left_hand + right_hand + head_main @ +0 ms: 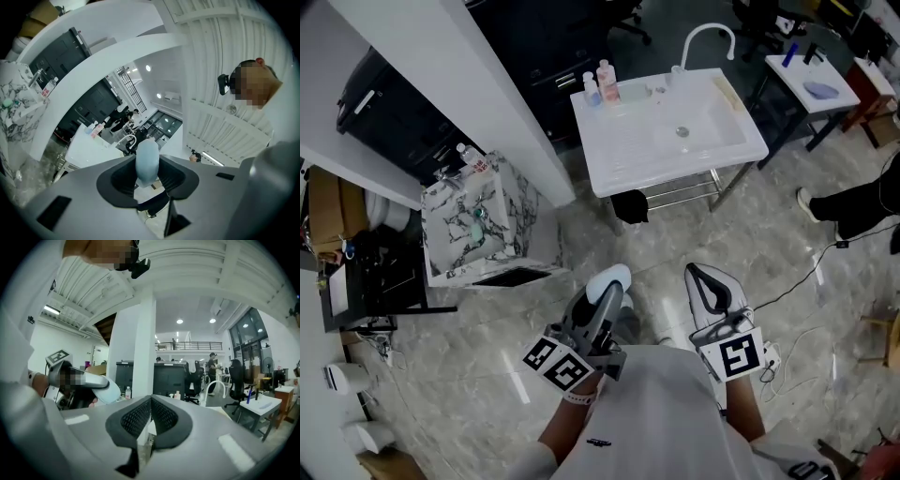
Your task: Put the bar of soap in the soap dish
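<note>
A pale blue bar of soap [610,277] sticks out of my left gripper [607,289], whose jaws are shut on it low in the head view. In the left gripper view the soap [146,159] stands upright between the dark pads. My right gripper [698,275] is beside it to the right, shut with nothing in it; its pads [140,418] meet. Both point toward the white sink table [609,159] with a curved faucet [708,37], some way ahead across the floor. I cannot pick out a soap dish for certain.
Two bottles [600,84] stand at the sink's back left corner. A marbled cabinet [473,225] sits left beside a white pillar [487,84]. A small white desk [816,80] stands at top right. A person's leg and shoe [839,206] and floor cables [811,272] are on the right.
</note>
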